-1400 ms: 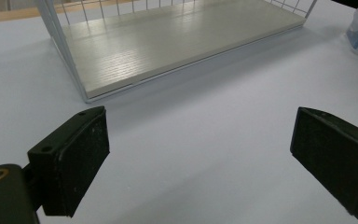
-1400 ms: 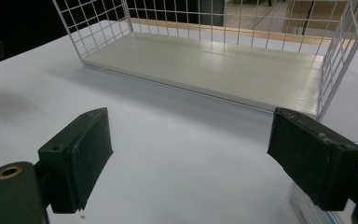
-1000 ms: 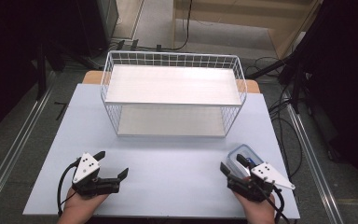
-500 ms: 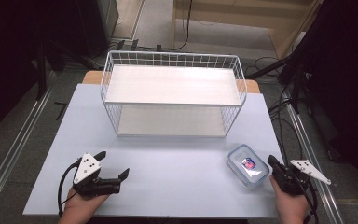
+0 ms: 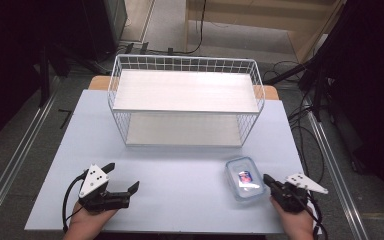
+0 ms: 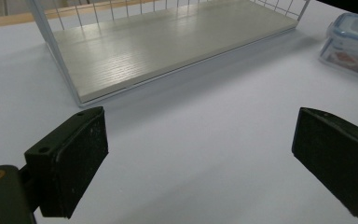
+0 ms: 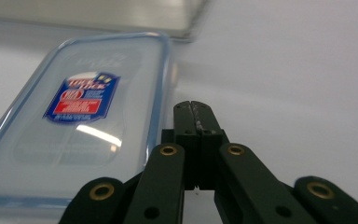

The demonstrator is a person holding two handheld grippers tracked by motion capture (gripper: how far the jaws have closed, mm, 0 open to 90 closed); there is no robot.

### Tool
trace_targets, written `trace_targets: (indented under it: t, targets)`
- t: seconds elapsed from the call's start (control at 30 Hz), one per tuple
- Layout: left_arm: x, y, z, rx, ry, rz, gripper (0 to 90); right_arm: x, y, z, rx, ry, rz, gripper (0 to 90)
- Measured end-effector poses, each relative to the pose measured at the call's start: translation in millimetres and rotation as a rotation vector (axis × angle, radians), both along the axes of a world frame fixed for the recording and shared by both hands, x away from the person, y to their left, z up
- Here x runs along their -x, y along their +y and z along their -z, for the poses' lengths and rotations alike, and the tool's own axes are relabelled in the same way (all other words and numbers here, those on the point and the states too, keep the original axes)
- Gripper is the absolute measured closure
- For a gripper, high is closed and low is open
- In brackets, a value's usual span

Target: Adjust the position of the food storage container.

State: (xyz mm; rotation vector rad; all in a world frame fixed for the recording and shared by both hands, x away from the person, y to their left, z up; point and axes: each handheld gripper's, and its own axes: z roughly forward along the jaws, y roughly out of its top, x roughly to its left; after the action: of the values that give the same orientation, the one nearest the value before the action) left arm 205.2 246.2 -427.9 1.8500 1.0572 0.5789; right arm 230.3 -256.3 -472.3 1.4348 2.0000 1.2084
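Clear plastic, blue-rimmed, the lidded container (image 5: 245,178) lies flat on the table (image 5: 180,175) just left of my right gripper (image 5: 269,180), whose jaws are pressed together and empty. My left gripper (image 5: 125,177) gapes wide, well apart from it. Nudging forward with jaws closed would likely just shove the container toward the wire rack (image 5: 185,107).

Bright overhead light, dark surroundings, perhaps slight blur on container lid (image 7: 81,116).
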Motion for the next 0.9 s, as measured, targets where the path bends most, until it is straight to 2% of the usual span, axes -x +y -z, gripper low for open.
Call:
trace_targets:
  t: [0.03,0.07,0.1,0.13,0.17,0.2,0.23,0.3,0.4,0.5,0.57,0.73,0.9]
  targets:
    - [0.0,0.0,0.0,0.0,0.0,0.0,3.9,0.0,0.0,0.0,0.0,0.0,0.0,90.0]
    - [0.1,0.2,-0.1,0.006,-0.002,0.004,3.9,1.5,17.7,1.0,0.005,0.01,-0.06,90.0]
    - [0.2,0.3,-0.4,0.006,-0.002,0.005,4.0,2.5,26.3,1.4,0.005,0.016,-0.088,90.0]
    - [0.2,0.3,-0.4,0.006,-0.002,0.005,3.9,2.5,26.3,1.4,0.005,0.016,-0.088,90.0]
    - [0.1,0.6,-0.8,0.004,-0.003,0.004,4.0,4.6,42.9,1.7,0.012,0.021,-0.143,90.0]
    - [0.1,0.6,-0.8,0.004,-0.003,0.004,4.0,4.6,42.9,1.7,0.012,0.021,-0.143,90.0]
    - [0.1,1.1,-0.9,0.004,-0.002,0.005,4.1,7.1,56.7,1.0,0.015,0.022,-0.192,90.0]
    - [0.2,1.3,-0.8,0.005,-0.002,0.002,4.1,9.3,64.1,-0.8,0.011,0.022,-0.211,90.0]
    - [-0.1,2.7,-0.9,0.01,-0.001,-0.007,4.0,12.2,65.2,-2.4,0.007,0.032,-0.209,90.0]
    - [-0.3,4.5,-1.9,0.017,-0.003,-0.011,4.1,20.0,62.4,0.7,0.014,0.071,-0.21,90.0]
    - [-0.7,5.9,-3.0,0.031,-0.005,-0.011,4.0,23.7,67.8,2.6,0.014,0.092,-0.228,90.0]
    - [0.3,6.7,-5.0,0.033,-0.013,-0.015,4.1,30.1,98.6,2.0,0.049,0.079,-0.313,90.0]
    - [-0.1,6.2,-3.9,0.036,-0.005,-0.016,4.3,31.9,144.2,1.3,0.051,0.067,-0.403,90.0]
